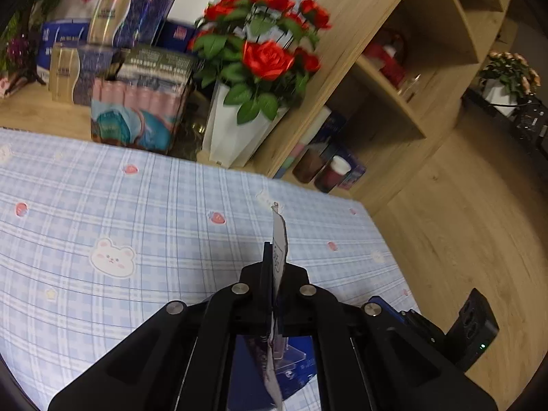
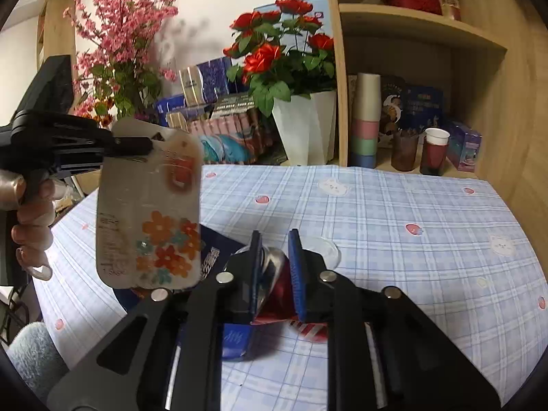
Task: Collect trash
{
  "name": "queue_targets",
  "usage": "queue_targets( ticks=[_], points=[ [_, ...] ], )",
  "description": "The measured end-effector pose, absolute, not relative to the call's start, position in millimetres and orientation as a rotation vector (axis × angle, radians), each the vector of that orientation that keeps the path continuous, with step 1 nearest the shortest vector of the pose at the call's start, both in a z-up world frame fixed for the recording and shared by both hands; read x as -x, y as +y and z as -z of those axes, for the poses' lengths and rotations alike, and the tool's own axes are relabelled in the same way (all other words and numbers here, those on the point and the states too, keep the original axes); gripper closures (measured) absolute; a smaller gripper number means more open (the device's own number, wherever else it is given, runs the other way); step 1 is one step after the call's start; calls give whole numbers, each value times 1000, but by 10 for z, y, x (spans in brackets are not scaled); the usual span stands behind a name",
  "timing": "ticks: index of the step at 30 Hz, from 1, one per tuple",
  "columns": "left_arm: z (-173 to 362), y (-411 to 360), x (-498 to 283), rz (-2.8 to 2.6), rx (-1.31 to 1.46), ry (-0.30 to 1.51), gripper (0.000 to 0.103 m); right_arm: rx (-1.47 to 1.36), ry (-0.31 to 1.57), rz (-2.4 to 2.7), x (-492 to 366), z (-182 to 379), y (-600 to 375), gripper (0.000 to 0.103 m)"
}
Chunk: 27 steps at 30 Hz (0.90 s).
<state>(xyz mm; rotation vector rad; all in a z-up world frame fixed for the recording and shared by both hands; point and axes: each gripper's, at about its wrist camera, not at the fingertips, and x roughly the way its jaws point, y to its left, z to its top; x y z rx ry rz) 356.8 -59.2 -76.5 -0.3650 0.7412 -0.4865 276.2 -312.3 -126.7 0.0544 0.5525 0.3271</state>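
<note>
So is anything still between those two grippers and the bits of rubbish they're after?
No. The left gripper is shut on the flowered package, lifted off the table, and the right gripper pinches the crushed can. No bin is in view.

Blue plaid tablecloth (image 2: 394, 212) (bear, strawberry prints), blue packet (image 2: 236, 339) lying on it

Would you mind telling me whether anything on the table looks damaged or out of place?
Yes: the red and silver can between the right gripper fingers looks crushed and dented. A clear plastic lid lies loose on the blue checked tablecloth just beyond it.
</note>
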Motion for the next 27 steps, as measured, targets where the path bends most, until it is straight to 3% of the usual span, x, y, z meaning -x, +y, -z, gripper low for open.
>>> queue_targets(
  ticks=[2, 3, 14, 16, 20, 22, 27],
  points=[
    [668, -550, -3455, 488, 353, 715, 101, -56, 551, -324, -2717, 1237, -3117, 88],
    [636, -545, -3413, 487, 350, 706, 101, -56, 551, -321, -2687, 1217, -3113, 98],
    [305, -302, -2856, 484, 339, 625, 101, -39, 583, -230, -2435, 1227, -3190, 96],
    [310, -242, -2770, 483, 347, 622, 101, -60, 588, -184, -2371, 1302, -3327, 70],
    [362, -124, -2597, 470, 364, 611, 101, -95, 620, -94, -2286, 1485, -3594, 52],
    [399, -47, -2520, 465, 379, 603, 101, -127, 629, -48, -2231, 1589, -3742, 34],
    [529, 166, -2405, 453, 443, 614, 101, -176, 689, -13, -2263, 1812, -3930, 27]
  ],
)
